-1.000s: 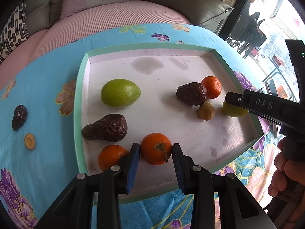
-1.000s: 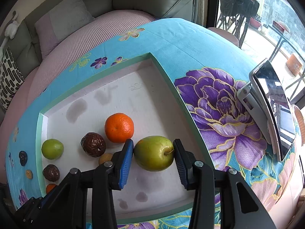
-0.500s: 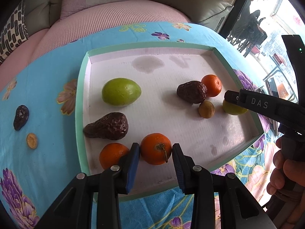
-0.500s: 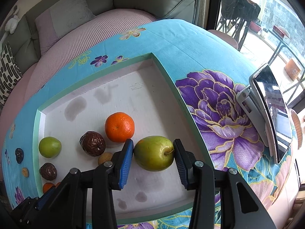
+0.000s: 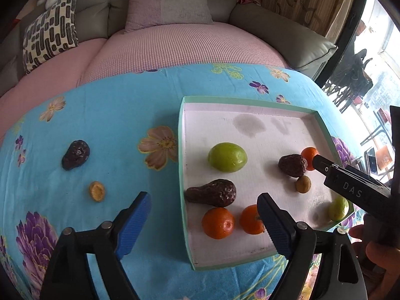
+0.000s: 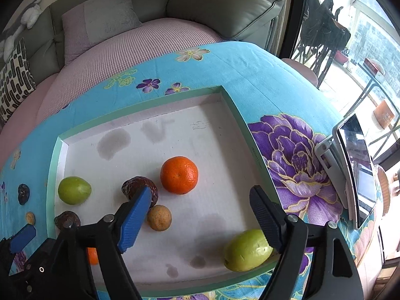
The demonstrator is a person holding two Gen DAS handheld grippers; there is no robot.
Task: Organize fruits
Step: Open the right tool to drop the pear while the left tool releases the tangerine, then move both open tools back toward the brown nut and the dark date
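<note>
A mint-rimmed white tray [image 5: 181, 150] holds several fruits. My left gripper [image 5: 203, 200] hovers over the tray's near left rim with its jaws opening and nothing pressed between them. An orange [image 5: 251, 219] lies free by its right finger, next to a second orange [image 5: 218, 223] and a dark wrinkled fruit [image 5: 212, 193]. My right gripper [image 6: 200, 195] is also opening over the tray [image 6: 240, 115]. The green apple [image 6: 247, 250] lies loose in the near right corner, under its right finger. A dark fruit [image 5: 75, 154] and a small yellow piece [image 5: 97, 191] lie on the cloth left of the tray.
In the tray are also a green fruit [image 6: 74, 190], an orange [image 6: 179, 175], a dark fruit [image 6: 136, 187] and a small brown one [image 6: 159, 217]. A tablet on a stand [image 6: 350, 170] is right of the tray. A sofa with cushions [image 5: 170, 2] lies behind the table.
Both grippers have opened wide, letting go of the orange and the green apple. The left gripper has drawn back, up and to the left; the apple now lies by the right finger.
</note>
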